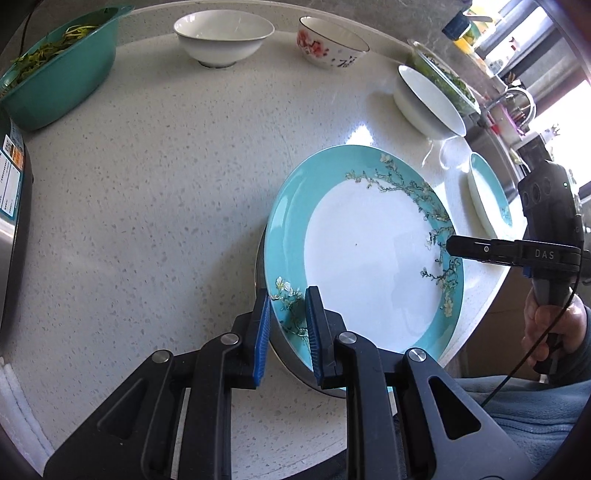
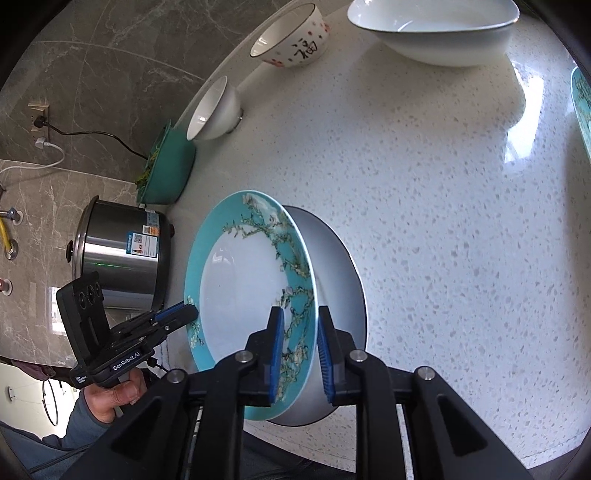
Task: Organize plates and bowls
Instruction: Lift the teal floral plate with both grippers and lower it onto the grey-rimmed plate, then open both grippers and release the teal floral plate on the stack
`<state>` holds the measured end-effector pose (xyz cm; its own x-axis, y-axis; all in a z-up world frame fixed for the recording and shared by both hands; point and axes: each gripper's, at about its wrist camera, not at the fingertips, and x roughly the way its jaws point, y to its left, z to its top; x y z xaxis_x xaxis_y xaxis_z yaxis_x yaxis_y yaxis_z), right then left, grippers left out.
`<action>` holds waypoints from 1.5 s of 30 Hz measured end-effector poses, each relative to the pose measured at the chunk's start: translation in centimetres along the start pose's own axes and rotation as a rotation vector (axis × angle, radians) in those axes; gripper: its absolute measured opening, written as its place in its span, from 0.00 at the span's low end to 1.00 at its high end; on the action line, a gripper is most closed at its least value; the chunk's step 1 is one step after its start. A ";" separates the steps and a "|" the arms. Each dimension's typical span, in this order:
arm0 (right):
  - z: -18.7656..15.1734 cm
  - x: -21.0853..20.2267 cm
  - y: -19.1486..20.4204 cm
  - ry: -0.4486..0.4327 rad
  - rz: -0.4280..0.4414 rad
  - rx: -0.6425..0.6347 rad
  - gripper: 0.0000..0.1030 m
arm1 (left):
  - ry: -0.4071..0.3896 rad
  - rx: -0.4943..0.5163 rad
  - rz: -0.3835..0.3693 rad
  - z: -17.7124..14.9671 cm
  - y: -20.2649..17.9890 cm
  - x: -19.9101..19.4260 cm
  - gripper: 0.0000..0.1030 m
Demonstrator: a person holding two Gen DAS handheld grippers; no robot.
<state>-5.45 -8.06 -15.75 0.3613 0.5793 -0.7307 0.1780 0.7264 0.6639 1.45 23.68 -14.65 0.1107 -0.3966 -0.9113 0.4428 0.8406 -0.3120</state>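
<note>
A teal-rimmed plate [image 1: 362, 254] with a blossom pattern and a white centre sits low over the speckled counter [image 1: 166, 184], slightly tilted. My left gripper [image 1: 288, 321] is shut on its near rim, with a blue pad on either side. From the opposite side my right gripper [image 2: 300, 332] straddles the plate's [image 2: 240, 288] rim. A thin strip shows between its outer pad and the rim, so it is not pressing. In the left wrist view the right gripper [image 1: 452, 246] shows edge-on at the plate's right rim, held by a hand.
At the back stand a white bowl [image 1: 223, 35], a floral bowl [image 1: 330, 42] and a dark-rimmed white bowl [image 1: 428, 99]. A second teal plate [image 1: 487, 195] lies right, near the counter edge. A green basin [image 1: 55, 70] of greens and a steel cooker [image 2: 122, 254] stand left.
</note>
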 end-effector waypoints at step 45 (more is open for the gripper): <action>-1.9 3.5 6.0 0.003 -0.467 -0.319 0.34 | 0.020 0.259 0.197 0.5 -4.0 3.9 0.19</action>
<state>-4.90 -0.98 -14.66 0.3078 0.1706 -0.9360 0.0330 0.9813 0.1897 0.52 18.57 -16.86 0.2008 -0.2260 -0.9532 0.6265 0.7777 -0.0524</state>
